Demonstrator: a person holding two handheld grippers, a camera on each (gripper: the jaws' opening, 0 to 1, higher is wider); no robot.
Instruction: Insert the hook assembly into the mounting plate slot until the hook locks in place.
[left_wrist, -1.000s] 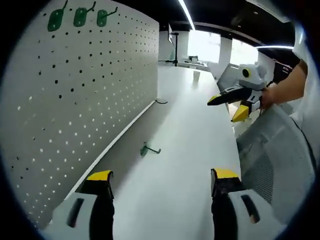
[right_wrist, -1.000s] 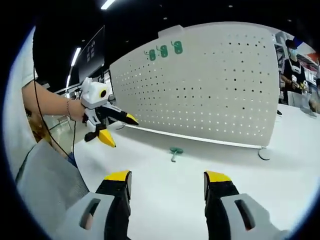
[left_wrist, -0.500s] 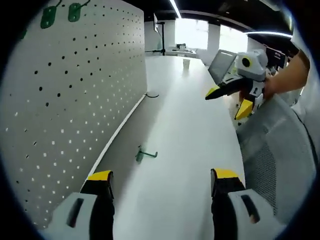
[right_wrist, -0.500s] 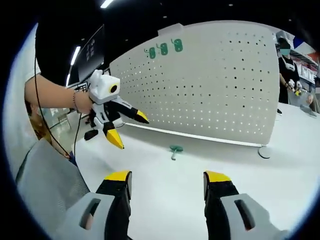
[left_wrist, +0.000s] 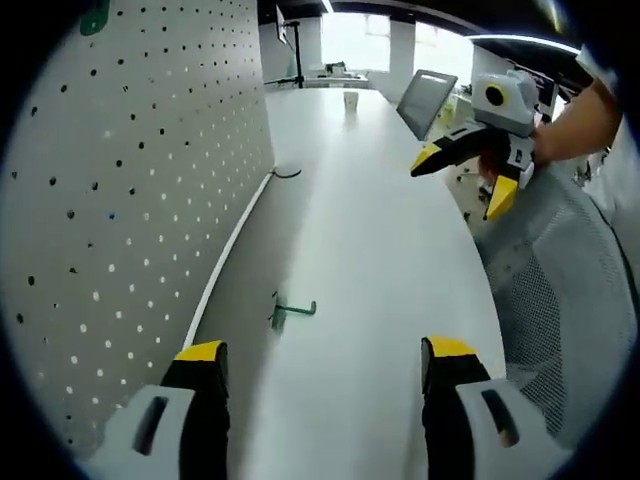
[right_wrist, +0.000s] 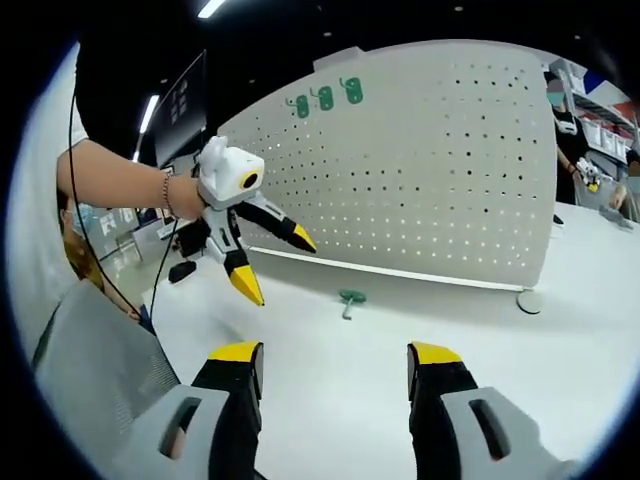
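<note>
Your left claw (left_wrist: 325, 360) and right claw (right_wrist: 335, 360) both gape wide, holding nothing; the green hook (left_wrist: 292, 312) lies on the table (left_wrist: 370, 260) beside the pegboard (right_wrist: 420, 180).

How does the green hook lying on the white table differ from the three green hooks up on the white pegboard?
The loose green hook lies flat on the white table, alone. The three mounted green hooks sit high on the white pegboard, in a row. All look the same green, with an oval plate.
</note>
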